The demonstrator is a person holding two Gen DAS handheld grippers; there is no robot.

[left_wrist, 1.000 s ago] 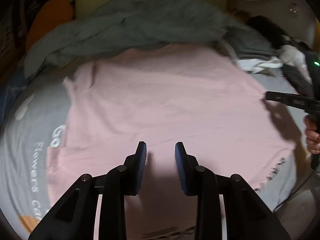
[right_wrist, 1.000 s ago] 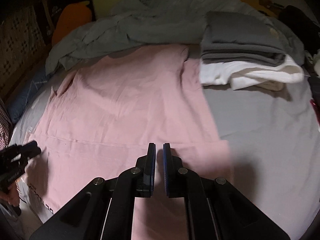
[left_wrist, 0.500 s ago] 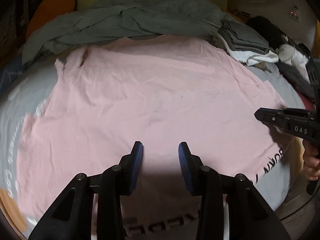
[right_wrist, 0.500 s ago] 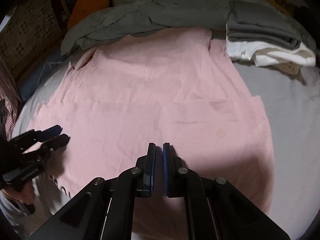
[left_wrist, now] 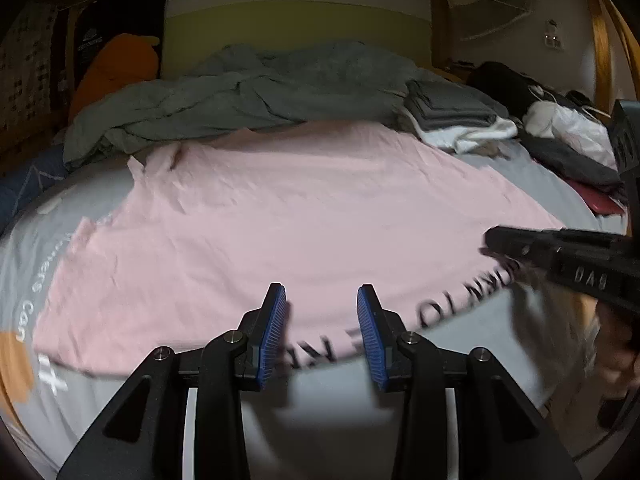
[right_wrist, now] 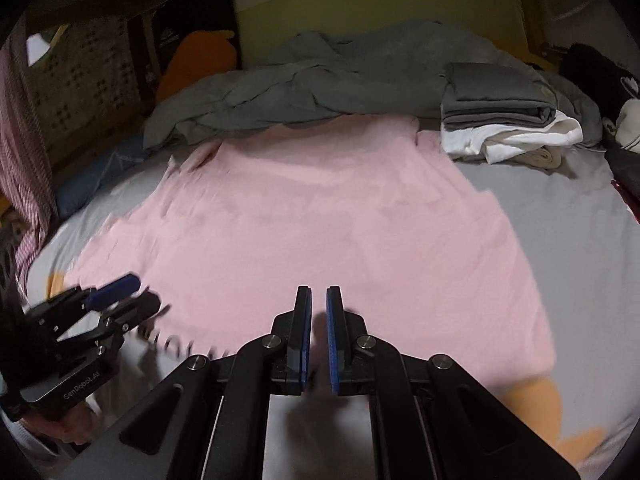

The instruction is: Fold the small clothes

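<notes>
A pink T-shirt (left_wrist: 304, 220) lies spread flat on the grey bed sheet (left_wrist: 120, 400); it also shows in the right wrist view (right_wrist: 328, 224). My left gripper (left_wrist: 322, 332) is open and empty, above the shirt's near hem. It shows at the left of the right wrist view (right_wrist: 124, 300). My right gripper (right_wrist: 319, 332) has its jaws nearly together with a narrow gap, nothing between them, above the near hem. It shows at the right of the left wrist view (left_wrist: 560, 256).
A folded stack of grey and white clothes (right_wrist: 504, 128) sits at the far right of the bed. A rumpled grey blanket (left_wrist: 256, 96) lies behind the shirt. Loose dark and white clothes (left_wrist: 568, 140) lie at the right. An orange pillow (right_wrist: 200, 64) is at the far left.
Both grippers have pulled back toward the near edge of the bed, so more of the shirt and the sheet's printed letters show. The left jaws have opened slightly wider.
</notes>
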